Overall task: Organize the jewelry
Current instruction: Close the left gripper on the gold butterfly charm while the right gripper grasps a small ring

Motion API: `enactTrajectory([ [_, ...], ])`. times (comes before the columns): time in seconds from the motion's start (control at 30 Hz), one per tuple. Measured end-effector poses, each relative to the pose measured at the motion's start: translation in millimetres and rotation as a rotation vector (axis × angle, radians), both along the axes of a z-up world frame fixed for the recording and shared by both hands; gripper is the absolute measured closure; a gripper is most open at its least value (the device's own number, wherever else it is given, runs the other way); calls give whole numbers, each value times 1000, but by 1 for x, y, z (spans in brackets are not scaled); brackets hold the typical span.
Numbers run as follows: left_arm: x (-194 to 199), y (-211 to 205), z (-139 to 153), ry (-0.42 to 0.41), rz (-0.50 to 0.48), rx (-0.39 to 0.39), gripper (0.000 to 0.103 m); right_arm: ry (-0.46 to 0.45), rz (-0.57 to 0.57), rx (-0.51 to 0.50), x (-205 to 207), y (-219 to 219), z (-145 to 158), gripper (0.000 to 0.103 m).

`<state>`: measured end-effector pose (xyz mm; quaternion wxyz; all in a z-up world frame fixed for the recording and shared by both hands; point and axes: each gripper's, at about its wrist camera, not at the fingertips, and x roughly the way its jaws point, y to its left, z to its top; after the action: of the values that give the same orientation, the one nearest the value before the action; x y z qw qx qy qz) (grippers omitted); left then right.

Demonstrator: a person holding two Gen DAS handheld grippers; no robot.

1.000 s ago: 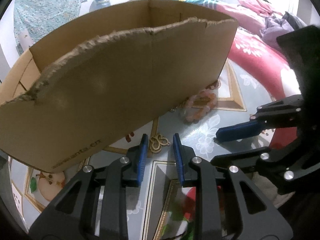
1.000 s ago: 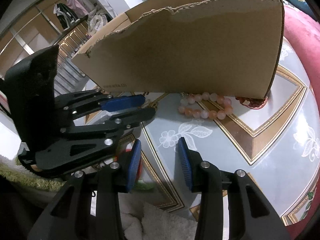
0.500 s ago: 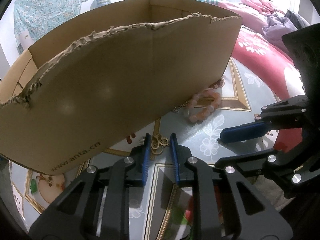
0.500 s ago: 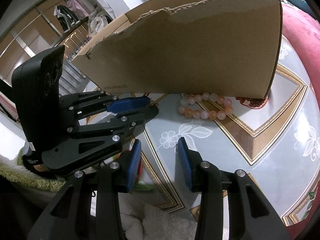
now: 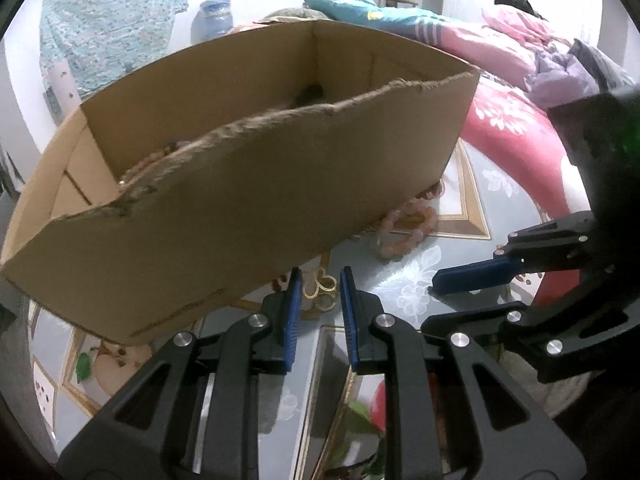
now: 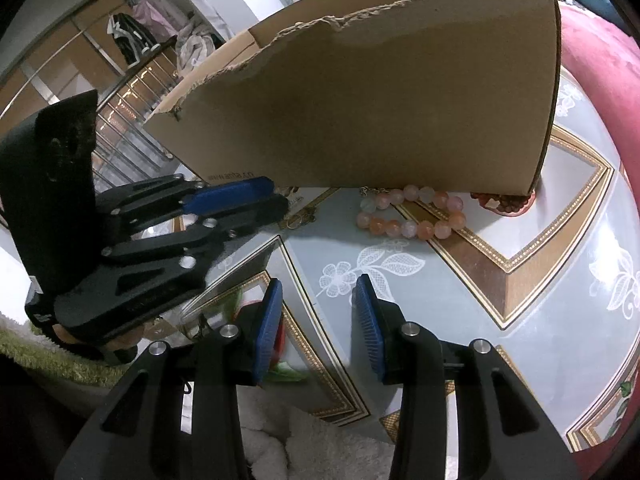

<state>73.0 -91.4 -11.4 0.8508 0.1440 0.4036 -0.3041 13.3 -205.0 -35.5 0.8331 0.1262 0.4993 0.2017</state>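
A small gold knot-shaped ornament point(image 5: 320, 290) sits between the blue pads of my left gripper point(image 5: 320, 276), which is shut on it at the very fingertips. In the right wrist view the ornament point(image 6: 299, 221) pokes out past the tips of the left gripper point(image 6: 280, 198). Just behind it stands a torn brown cardboard box point(image 5: 240, 200) with some beads point(image 5: 148, 160) inside. A pink bead bracelet point(image 6: 408, 216) and a dark red one point(image 6: 504, 202) lie on the table against the box's front wall. My right gripper point(image 6: 318, 284) hovers open over the table, holding nothing.
The table point(image 6: 520, 300) has a glossy grey cover with gold borders and white flowers. A bed with a red and pink quilt point(image 5: 520, 120) lies to the right. Something white and fluffy point(image 6: 300, 440) sits under the right gripper. The box blocks the way ahead.
The left jaws narrowed around the gold ornament, and the left gripper pulled back a little, so more of the box's inside shows. The right gripper kept still.
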Motion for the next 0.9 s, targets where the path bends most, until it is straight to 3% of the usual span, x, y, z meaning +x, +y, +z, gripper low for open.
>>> enactTrajectory([
  [0.43,8,35,8,14,121,-35,85,-6,-5,-6,-1,0,-1,65],
  [0.9,10,48,6,15,164,-31,85,-8,-6,-6,-1,0,-2,65],
])
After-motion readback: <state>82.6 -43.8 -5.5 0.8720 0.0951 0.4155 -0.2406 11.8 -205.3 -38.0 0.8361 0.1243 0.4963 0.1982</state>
